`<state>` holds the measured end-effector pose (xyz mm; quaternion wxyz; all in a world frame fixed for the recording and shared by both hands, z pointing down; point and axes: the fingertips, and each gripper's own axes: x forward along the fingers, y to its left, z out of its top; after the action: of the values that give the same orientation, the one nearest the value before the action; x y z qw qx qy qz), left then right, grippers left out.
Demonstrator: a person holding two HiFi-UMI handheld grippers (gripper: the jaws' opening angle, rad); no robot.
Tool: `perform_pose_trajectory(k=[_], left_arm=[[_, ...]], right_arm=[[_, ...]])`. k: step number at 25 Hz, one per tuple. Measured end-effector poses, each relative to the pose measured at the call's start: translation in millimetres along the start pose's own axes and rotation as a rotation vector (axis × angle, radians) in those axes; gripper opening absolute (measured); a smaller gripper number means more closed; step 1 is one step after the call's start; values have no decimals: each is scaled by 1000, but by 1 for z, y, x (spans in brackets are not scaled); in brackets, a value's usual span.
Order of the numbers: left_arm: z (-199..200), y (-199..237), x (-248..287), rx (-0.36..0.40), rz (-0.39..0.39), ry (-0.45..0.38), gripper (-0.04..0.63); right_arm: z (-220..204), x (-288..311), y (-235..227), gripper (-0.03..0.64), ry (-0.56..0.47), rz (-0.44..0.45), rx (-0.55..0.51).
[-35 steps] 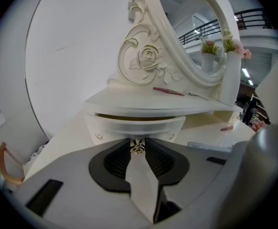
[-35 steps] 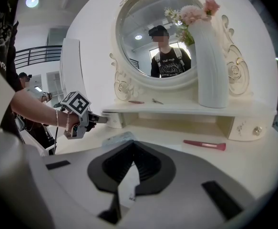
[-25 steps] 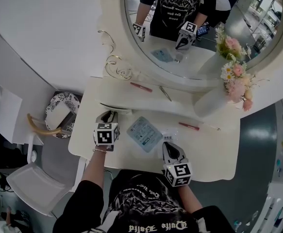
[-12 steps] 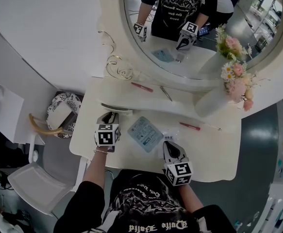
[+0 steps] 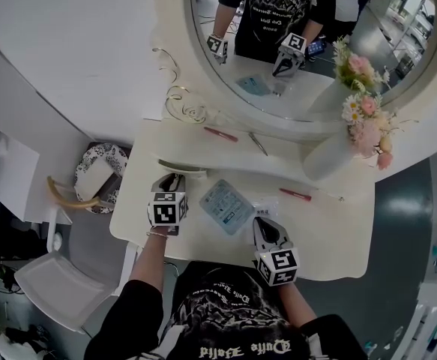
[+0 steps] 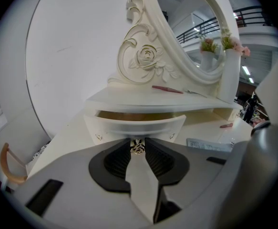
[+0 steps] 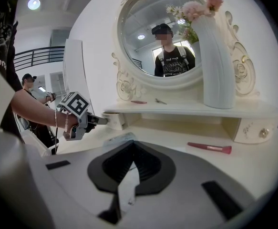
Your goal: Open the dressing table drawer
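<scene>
1. Small drawer (image 6: 139, 124) sits below the left edge of the round mirror (image 5: 293, 43), under the raised shelf. It is pulled partly out. A brown strip of its inside shows, but the contents cannot be seen.
2. Left gripper (image 6: 138, 146) is clamped on the drawer's metal knob (image 6: 138, 149). The tool angles downward, and the forearm reaches in from the table's front edge.
3. Right gripper (image 7: 133, 143) has its jaws closed together with nothing between them. It is low over the tabletop before the mirror's centre, tilted down toward the mirror.
4. White vase (image 5: 327, 156) stands upright at the mirror's right edge and holds pink and white flowers (image 5: 364, 118).
5. Flat packet (image 5: 224, 206) lies before the mirror, between the grippers.
6. Pink brush (image 7: 210, 148) lies before the mirror, toward the vase side.
</scene>
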<state>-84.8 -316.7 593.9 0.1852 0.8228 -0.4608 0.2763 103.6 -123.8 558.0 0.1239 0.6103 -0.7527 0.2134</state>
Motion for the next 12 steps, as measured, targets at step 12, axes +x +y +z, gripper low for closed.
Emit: perform_pose_trajectory(k=[12], left_arm=[[-2, -1, -2, -9, 5, 2, 101]], right_arm=[[0, -1, -1, 11, -4, -3, 9]])
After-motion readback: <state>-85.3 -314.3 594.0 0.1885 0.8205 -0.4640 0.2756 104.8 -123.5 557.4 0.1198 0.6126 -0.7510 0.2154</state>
